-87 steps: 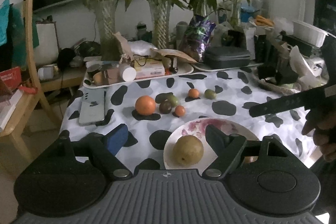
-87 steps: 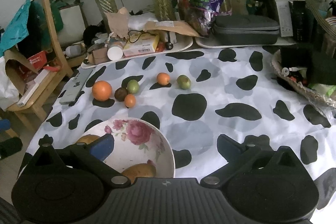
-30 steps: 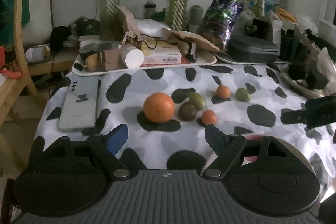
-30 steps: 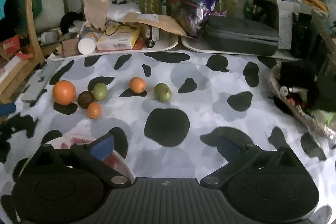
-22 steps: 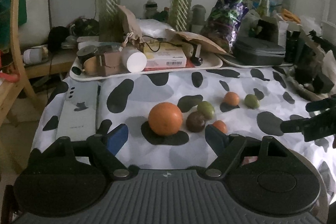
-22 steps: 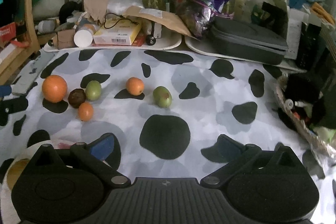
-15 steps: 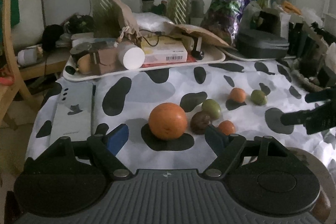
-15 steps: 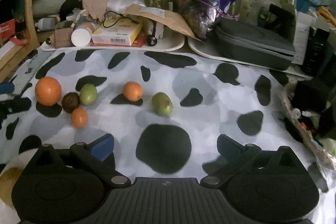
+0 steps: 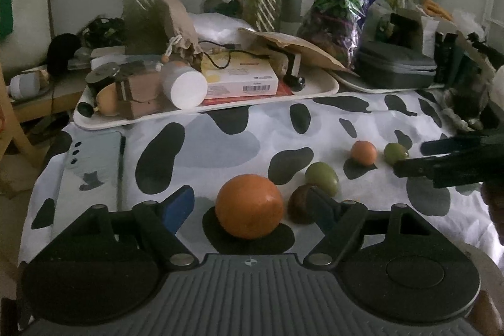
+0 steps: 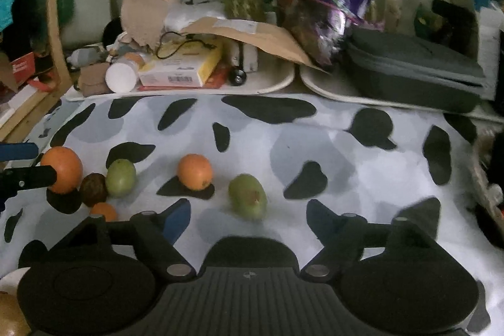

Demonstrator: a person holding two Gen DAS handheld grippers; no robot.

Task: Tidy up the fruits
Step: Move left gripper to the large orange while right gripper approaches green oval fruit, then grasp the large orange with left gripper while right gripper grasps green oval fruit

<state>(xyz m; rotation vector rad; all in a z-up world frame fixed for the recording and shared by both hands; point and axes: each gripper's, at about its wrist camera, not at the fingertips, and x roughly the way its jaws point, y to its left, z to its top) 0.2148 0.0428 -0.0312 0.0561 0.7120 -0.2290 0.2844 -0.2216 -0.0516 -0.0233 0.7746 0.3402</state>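
Note:
A large orange (image 9: 249,205) lies on the cow-print cloth (image 9: 220,140) between the fingers of my left gripper (image 9: 249,205). Its jaws are closing, with a gap on each side of the fruit. In the right wrist view a green fruit (image 10: 247,200) lies between the fingers of my right gripper (image 10: 249,216); those jaws are closing too, pads clear of it. A dark brown fruit (image 9: 299,207), another green fruit (image 9: 323,178) and a small orange (image 9: 363,151) lie between the two. A tiny orange (image 10: 100,211) sits nearest. The bowl's rim (image 10: 9,276) peeks in at bottom left.
A phone (image 9: 91,175) lies on the cloth's left side. Cluttered white trays (image 9: 204,109) line the back edge, with a grey case (image 9: 397,68) and glass vases behind. A wicker basket (image 10: 485,178) stands at the right edge. A wooden chair (image 10: 56,21) is at the left.
Both grippers have moved forward and lower toward the fruits. The large orange now sits between the left fingers, the green fruit between the right ones, which have narrowed. The bowl has slipped below view.

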